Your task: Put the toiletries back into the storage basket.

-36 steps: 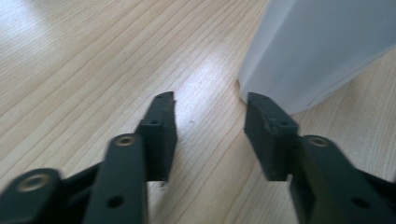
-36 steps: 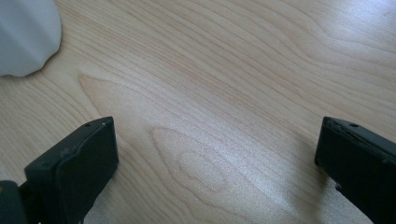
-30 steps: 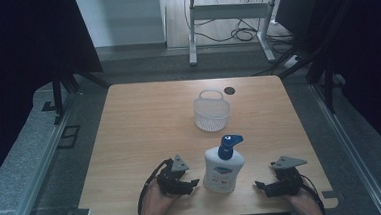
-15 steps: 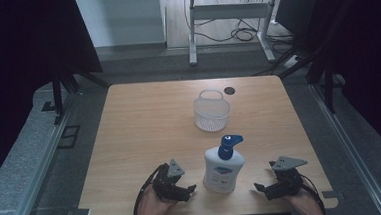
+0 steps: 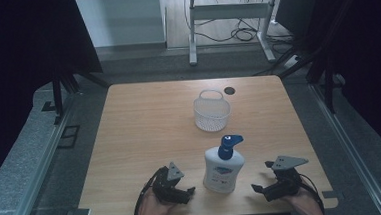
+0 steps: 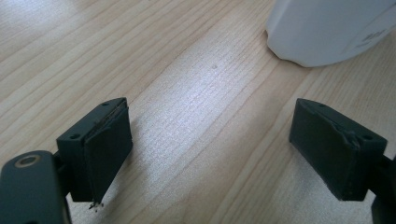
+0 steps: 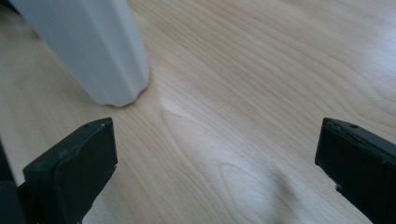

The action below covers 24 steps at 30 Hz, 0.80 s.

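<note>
Lotion bottle [image 5: 223, 167], white with a blue pump, stands upright near the counter's [image 5: 144, 125] front edge, between our grippers. Left gripper [image 5: 184, 194] lies beside it, its fingers having just spread apart around nothing. Right gripper [image 5: 261, 188] likewise opened wide, empty. White basket [image 5: 211, 111] sits farther back.

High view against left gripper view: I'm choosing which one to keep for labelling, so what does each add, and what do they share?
The high view adds the white basket, the bottle's blue pump, the right gripper and the table edges. The left gripper view adds a close look at the left gripper: its jaws have just been opening and stand wide with bare wood between. Both show the white pump bottle standing just beyond that gripper.
</note>
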Tool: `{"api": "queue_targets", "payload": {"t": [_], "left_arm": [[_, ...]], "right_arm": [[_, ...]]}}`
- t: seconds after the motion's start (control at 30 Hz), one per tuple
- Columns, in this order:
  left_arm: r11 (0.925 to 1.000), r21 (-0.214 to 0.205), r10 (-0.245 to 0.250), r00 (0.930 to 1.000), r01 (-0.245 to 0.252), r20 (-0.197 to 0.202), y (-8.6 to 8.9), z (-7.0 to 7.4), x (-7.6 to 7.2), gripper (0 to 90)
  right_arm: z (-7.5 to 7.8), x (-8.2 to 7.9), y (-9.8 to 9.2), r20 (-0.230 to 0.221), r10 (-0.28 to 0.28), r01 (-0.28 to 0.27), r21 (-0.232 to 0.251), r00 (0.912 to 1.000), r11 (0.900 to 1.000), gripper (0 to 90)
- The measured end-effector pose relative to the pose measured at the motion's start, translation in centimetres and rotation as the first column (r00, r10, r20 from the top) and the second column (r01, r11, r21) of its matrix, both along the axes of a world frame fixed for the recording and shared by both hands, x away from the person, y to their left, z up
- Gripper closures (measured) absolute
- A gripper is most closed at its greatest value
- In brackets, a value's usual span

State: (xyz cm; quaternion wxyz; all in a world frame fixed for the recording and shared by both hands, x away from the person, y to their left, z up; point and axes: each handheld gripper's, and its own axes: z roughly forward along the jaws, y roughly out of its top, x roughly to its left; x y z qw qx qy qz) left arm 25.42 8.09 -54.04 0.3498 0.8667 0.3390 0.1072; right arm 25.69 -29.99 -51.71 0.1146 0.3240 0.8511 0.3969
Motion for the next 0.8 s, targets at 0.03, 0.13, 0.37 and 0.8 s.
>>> {"api": "queue_targets", "payload": {"t": [0.03,0.13,0.37,0.8], "left_arm": [[1.0,0.0,0.0,1.0,0.0,0.0,0.0,0.0,0.0,12.6],[1.0,0.005,0.0,0.9997,0.0,0.024,0.0,-0.2,-0.2,12.3],[1.0,0.005,-0.002,0.9997,0.002,0.023,0.0,-0.2,-0.2,11.8],[1.0,0.006,-0.002,0.9997,0.002,0.023,0.0,-0.2,-0.2,11.9]], "right_arm": [[0.0,0.0,0.0,0.0,0.0,0.0,0.0,1.0,1.0,0.0],[0.1,0.0,0.4,-0.01,0.024,-0.023,0.01,0.9997,0.9997,0.0],[0.8,0.0,0.7,-0.01,0.035,-0.034,0.046,0.9994,0.9983,0.0],[2.1,0.0,1.3,0.016,0.056,-0.057,0.071,0.9983,0.9958,0.0]]}}
